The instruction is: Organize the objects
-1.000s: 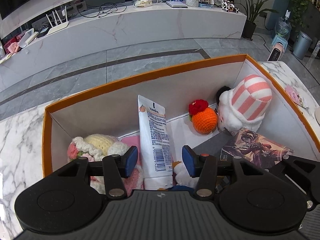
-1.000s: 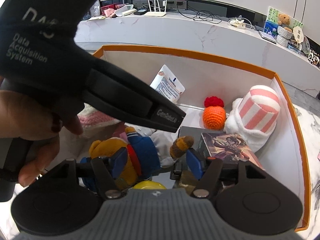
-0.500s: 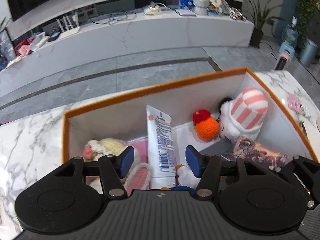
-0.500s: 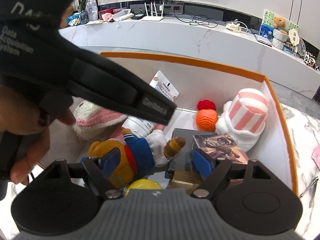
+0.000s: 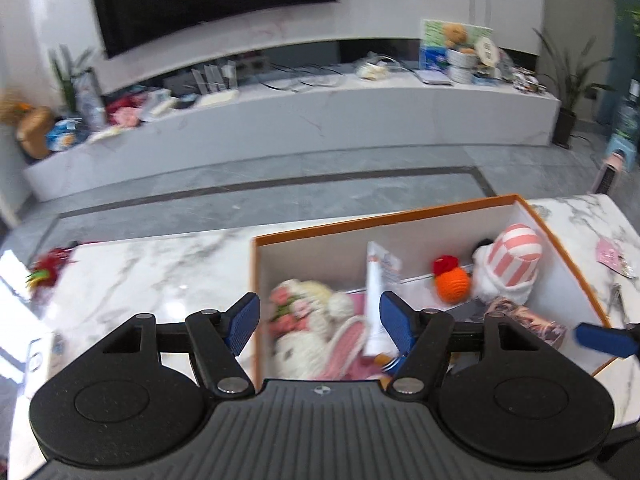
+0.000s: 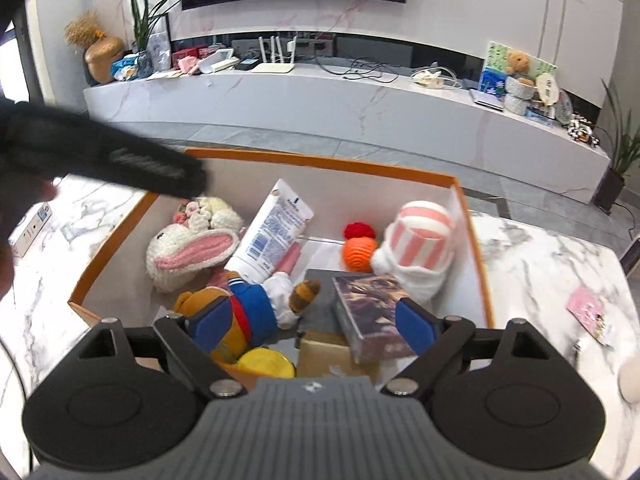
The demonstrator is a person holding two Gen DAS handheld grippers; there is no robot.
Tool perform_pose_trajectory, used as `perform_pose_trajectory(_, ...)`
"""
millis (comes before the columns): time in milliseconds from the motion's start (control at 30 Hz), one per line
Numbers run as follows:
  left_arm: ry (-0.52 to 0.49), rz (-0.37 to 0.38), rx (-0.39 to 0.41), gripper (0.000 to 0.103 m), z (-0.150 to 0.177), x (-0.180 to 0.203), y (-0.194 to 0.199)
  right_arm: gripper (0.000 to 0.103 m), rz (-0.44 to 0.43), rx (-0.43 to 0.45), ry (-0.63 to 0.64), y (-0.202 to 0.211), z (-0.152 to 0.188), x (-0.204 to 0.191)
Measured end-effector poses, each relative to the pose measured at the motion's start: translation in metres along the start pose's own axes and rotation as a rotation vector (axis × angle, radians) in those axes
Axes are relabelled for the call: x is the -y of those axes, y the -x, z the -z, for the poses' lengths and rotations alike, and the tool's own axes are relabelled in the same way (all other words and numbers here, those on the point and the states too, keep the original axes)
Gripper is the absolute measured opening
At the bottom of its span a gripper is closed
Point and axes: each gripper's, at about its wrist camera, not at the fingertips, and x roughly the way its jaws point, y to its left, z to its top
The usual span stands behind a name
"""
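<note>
Left wrist view: left gripper point(image 5: 316, 322) above the orange-rimmed box point(image 5: 420, 214), its jaws just been opening, nothing between them. Box at the marble tabletop's point(image 5: 152, 264) far edge, knitted rabbit point(image 5: 316, 320) in its left end.

Right wrist view: right gripper point(image 6: 312, 320) empty, jaws likewise just been opening, over bear toy point(image 6: 244, 308) and book point(image 6: 372, 312) at the box's near wall. Lotion tube point(image 6: 276, 236) leans mid-box.

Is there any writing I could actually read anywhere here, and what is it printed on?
None reads clearly.
White lotion tube: dark brand word near its flat end and a block of fine print, both too blurred.
Black left gripper body: pale lettering, smeared.
Picture box: artwork only, no legible title.
Pink card: too small.
</note>
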Motion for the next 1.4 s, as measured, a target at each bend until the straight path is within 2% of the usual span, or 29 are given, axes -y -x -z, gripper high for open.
perform_pose_trajectory(133,0.046,-0.024,0.021,0.078,0.017,-0.005,0.024,0.090,0.023,0.014,-0.034,0.019,0.004,0.007)
perform_pose_trajectory(300,0.109,-0.045,0.063,0.078,0.060,-0.009,0.052,0.092,0.053,0.008,-0.083,0.033,0.015,0.010)
perform_pose_trajectory(433,0.143,-0.035,0.048,0.078,0.086,-0.011,0.061,0.092,0.081,-0.024,-0.074,0.035,0.027,0.004)
perform_pose_trajectory(533,0.137,-0.060,0.038,0.078,0.098,-0.009,0.061,0.092,0.085,-0.034,-0.049,0.036,0.034,-0.003)
perform_pose_trajectory(600,0.122,-0.076,0.048,0.078,0.099,-0.007,0.062,0.092,0.089,-0.035,-0.039,0.038,0.038,-0.005)
perform_pose_trajectory(667,0.121,-0.066,0.090,0.078,0.101,-0.008,0.066,0.093,0.094,-0.034,-0.036,0.040,0.040,-0.005)
perform_pose_trajectory(733,0.127,-0.019,0.109,0.078,0.100,-0.010,0.068,0.094,0.098,-0.031,-0.037,0.041,0.041,-0.004)
perform_pose_trajectory(933,0.175,0.066,0.054,0.078,0.100,-0.009,0.056,0.094,0.133,-0.034,-0.049,0.039,0.042,0.000)
perform_pose_trajectory(1200,0.164,0.070,0.042,0.078,0.099,0.007,0.052,0.096,0.155,-0.053,-0.036,0.034,0.043,0.001)
perform_pose_trajectory(1233,0.137,0.094,0.042,0.079,0.099,0.009,0.052,0.096,0.156,-0.053,-0.034,0.034,0.043,0.000)
perform_pose_trajectory(1400,0.106,0.074,0.044,0.083,0.100,0.015,0.052,0.097,0.165,-0.058,-0.026,0.035,0.044,0.000)
